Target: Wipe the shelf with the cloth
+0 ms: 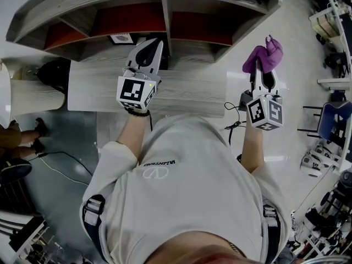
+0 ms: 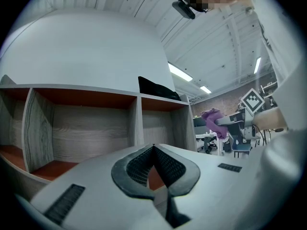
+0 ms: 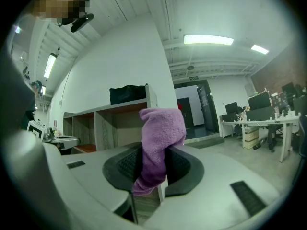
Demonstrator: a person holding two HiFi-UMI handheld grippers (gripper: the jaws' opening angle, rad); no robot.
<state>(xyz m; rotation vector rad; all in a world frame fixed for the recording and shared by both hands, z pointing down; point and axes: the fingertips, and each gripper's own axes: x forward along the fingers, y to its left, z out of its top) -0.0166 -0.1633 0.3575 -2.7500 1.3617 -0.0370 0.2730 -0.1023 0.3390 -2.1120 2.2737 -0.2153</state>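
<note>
The grey wood-grain shelf [image 1: 165, 15] with red-brown cubbies spans the top of the head view, with pale office floor [image 1: 300, 48] to its right. My left gripper [image 1: 147, 51] hangs before the cubbies, fingers pressed together, empty. My right gripper [image 1: 263, 70], right of the shelf, has its fingers clamped on the purple cloth [image 1: 268, 53].

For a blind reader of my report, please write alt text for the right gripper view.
The right gripper has its jaws shut on a purple cloth, which stands up above them. Behind, to the left, is a wooden shelf with open compartments and a black object on top, in a bright office.
</note>
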